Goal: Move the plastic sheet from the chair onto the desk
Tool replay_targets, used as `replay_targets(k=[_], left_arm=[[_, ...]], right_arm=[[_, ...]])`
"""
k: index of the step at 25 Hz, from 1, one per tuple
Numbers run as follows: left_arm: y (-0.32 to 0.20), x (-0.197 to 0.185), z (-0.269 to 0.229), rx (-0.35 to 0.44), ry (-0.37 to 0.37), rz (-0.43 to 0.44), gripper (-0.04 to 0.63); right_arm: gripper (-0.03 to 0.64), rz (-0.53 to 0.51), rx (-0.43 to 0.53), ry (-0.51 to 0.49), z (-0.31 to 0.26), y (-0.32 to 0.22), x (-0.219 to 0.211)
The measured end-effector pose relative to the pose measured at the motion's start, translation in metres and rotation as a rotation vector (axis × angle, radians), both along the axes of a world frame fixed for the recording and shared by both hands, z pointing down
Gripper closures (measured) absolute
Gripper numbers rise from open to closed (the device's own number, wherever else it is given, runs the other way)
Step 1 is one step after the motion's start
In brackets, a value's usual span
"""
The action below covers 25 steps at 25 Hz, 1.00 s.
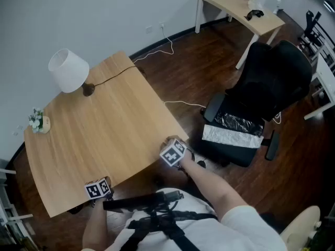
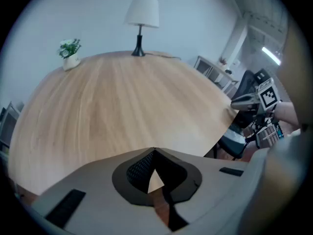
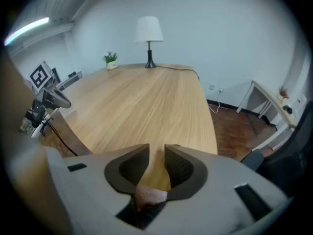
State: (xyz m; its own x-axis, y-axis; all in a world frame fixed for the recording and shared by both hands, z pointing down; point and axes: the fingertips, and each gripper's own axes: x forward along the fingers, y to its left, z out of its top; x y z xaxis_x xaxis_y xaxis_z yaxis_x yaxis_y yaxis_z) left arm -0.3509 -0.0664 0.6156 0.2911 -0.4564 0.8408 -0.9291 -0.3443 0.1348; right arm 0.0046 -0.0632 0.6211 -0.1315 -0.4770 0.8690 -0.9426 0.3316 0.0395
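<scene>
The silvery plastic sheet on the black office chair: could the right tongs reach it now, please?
Probably yes: the silvery plastic sheet lies uncovered on the black office chair, and only dark floor separates it from the open right tongs.

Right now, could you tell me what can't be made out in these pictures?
- Plastic sheet: head view, its back edge merges into the dark seat of the chair.
- Things on the far desk: head view, too small.
- Fingers of left gripper and right gripper: head view, hidden under their marker cubes.
</scene>
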Motion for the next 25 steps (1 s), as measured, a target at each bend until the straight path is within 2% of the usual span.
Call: replay_targets(k=[3, 6, 9, 12, 14, 17, 19, 21, 25], left_arm=[[-0.018, 0.072, -0.028, 0.076, 0.131, 0.103, 0.594], [-0.03, 0.147, -0.048, 0.104, 0.246, 0.193, 0.594], [-0.037, 0.22, -0.062, 0.103, 0.33, 0.284, 0.594], [-0.033, 0.285, -0.078, 0.104, 0.407, 0.374, 0.594], [-0.024, 0.327, -0.089, 0.104, 0.45, 0.441, 0.594], [-0.006, 0.386, -0.096, 0.088, 0.479, 0.546, 0.567], [0.008, 0.421, -0.094, 0.068, 0.483, 0.61, 0.561], [0.022, 0.454, -0.09, 0.044, 0.484, 0.67, 0.523], [0.048, 0.511, -0.077, 0.004, 0.463, 0.775, 0.522]], right_arm=[[0.511, 0.077, 0.102, -0.042, -0.011, -0.012, 0.025], [0.511, 0.216, 0.172, -0.075, -0.018, -0.009, 0.065], [0.51, 0.345, 0.184, -0.076, -0.019, 0.007, 0.11], [0.456, 0.447, 0.2, -0.084, -0.023, 0.029, 0.152], [0.454, 0.513, 0.21, -0.085, -0.026, 0.045, 0.181], [0.42, 0.608, 0.209, -0.075, -0.025, 0.07, 0.227], [0.42, 0.662, 0.198, -0.063, -0.019, 0.089, 0.256], [0.403, 0.702, 0.194, -0.05, -0.017, 0.107, 0.284], [0.387, 0.782, 0.184, -0.029, -0.012, 0.143, 0.338]])
